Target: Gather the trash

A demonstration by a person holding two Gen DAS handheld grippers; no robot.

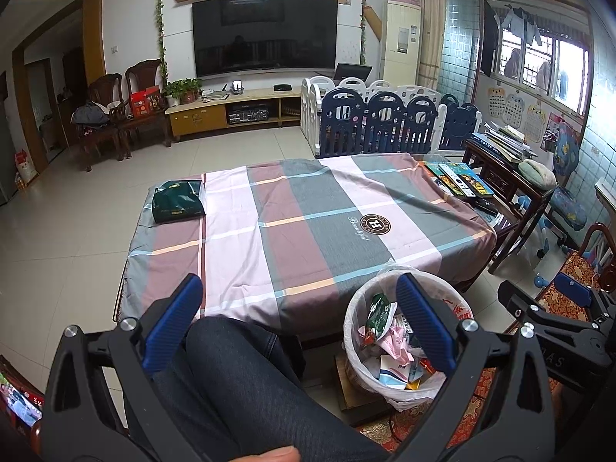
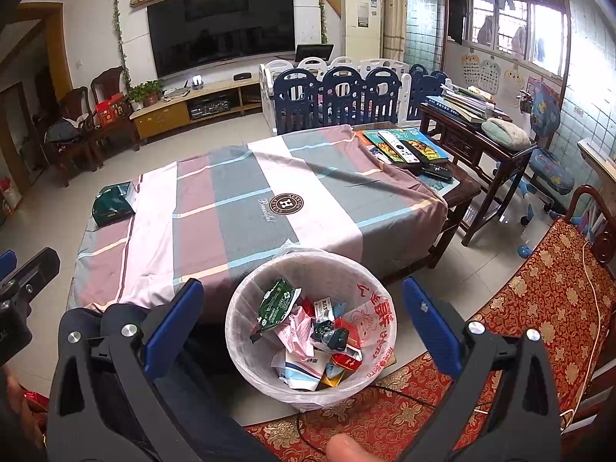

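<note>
- Left wrist view: my left gripper has its blue fingers wide apart, with nothing between them.
- It hangs above my knee, in front of the table with the striped cloth.
- The bin stands on the floor near the table's front edge, right of my knee. The right finger covers part of it.
- The trash, mostly wrappers and paper, lies inside the bin.
- A green pack lies on the far left corner of the cloth.
- At the right edge I see the right gripper; I cannot tell its opening from here.
- Right wrist view: my right gripper is also wide apart and empty, directly over the bin.
- The trash fills the bottom of the bin, and a green wrapper leans on top.
- Books lie on the far right corner of the table.
</note>
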